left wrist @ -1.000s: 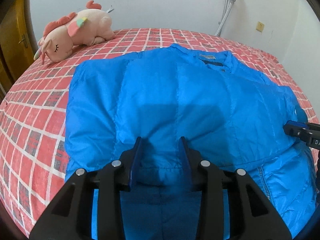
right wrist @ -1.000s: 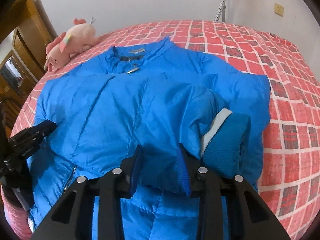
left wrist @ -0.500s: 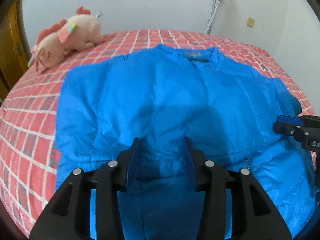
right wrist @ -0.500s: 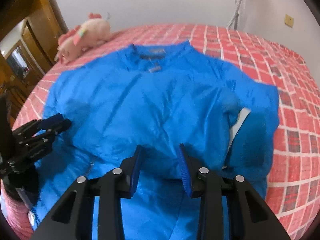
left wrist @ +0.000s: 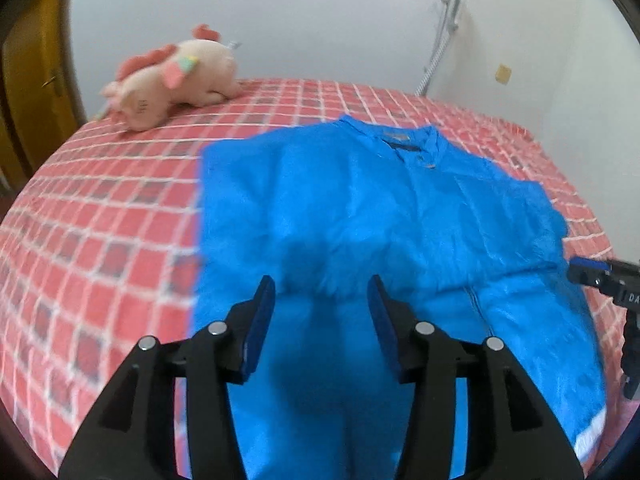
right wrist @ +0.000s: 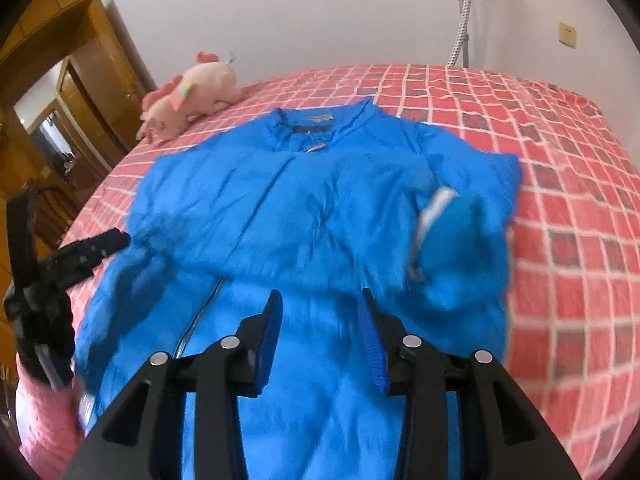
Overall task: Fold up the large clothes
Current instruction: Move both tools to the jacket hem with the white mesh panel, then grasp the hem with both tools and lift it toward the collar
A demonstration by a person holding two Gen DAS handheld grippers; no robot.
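Note:
A bright blue puffer jacket point(left wrist: 360, 208) lies front up on the bed, collar toward the far wall, both sleeves folded in across the chest; it also shows in the right wrist view point(right wrist: 304, 216). A sleeve cuff with a white lining point(right wrist: 436, 208) lies on its right side. My left gripper point(left wrist: 320, 292) is open and empty above the lower left part of the jacket. My right gripper point(right wrist: 320, 304) is open and empty above the lower middle, near the zipper point(right wrist: 200, 312). Each gripper shows at the edge of the other's view.
The bed carries a red checked cover point(left wrist: 100, 232). A pink plush unicorn point(left wrist: 172, 80) lies at the far left corner. A white wall, a hose point(left wrist: 440, 40) and a socket point(right wrist: 567, 34) are behind. Wooden doors point(right wrist: 80, 92) stand to the left.
Both grippers have pulled back and risen from the jacket, and their jaws have opened wider. The jacket now looks smaller and farther away. It lies as before.

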